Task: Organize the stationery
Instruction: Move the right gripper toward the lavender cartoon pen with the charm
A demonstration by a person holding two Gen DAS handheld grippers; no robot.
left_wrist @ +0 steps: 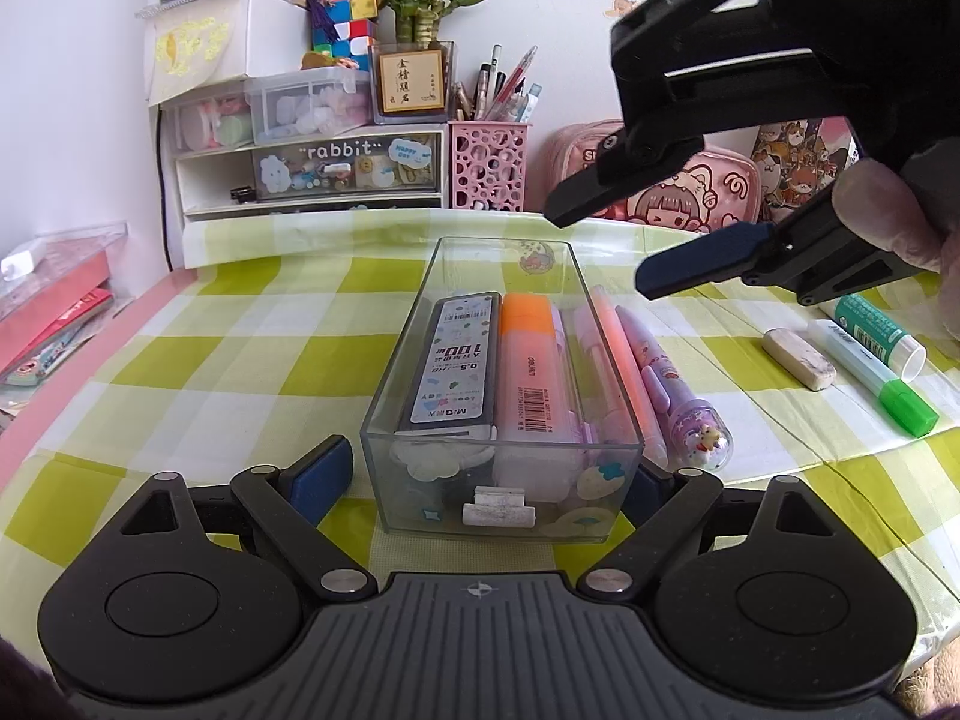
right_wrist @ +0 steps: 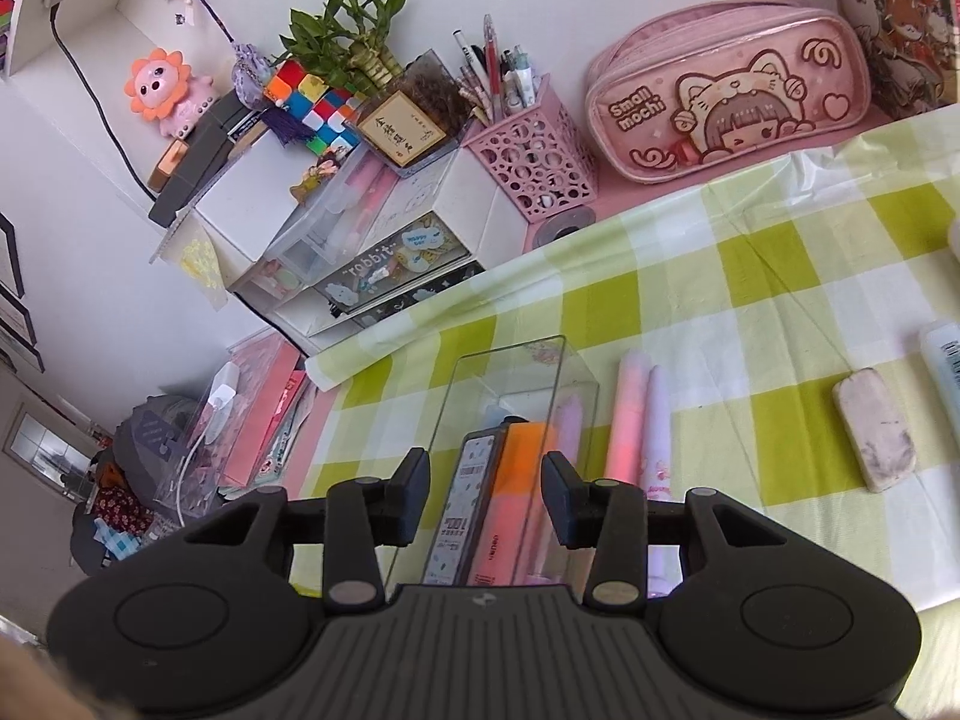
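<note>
**Stationery sorting — clear box partly filled**

Right gripper [left_wrist: 630,252]: above the clear box [left_wrist: 501,384], jaws parted, nothing between the pads. Left gripper [left_wrist: 489,477]: jaws wide, set either side of the box's near end; contact with the walls not certain — cannot tell whether clamped.

Contents of box: lead-refill case [left_wrist: 459,360], orange highlighter [left_wrist: 528,372], both lying flat, long axes along the box's length, pointing away from the left wrist camera.

Outstanding on checked cloth [left_wrist: 240,348]: pink pen [left_wrist: 624,372] and purple pen [left_wrist: 672,390] just beside the box's right wall, parallel to it; eraser [left_wrist: 798,357] and two glue sticks [left_wrist: 870,372] further right, angled.

Step judged: placing done, next pick pending. Next move probably: reach to pink pen, close across its narrow width, keep lengthwise alignment for the drop.
</note>
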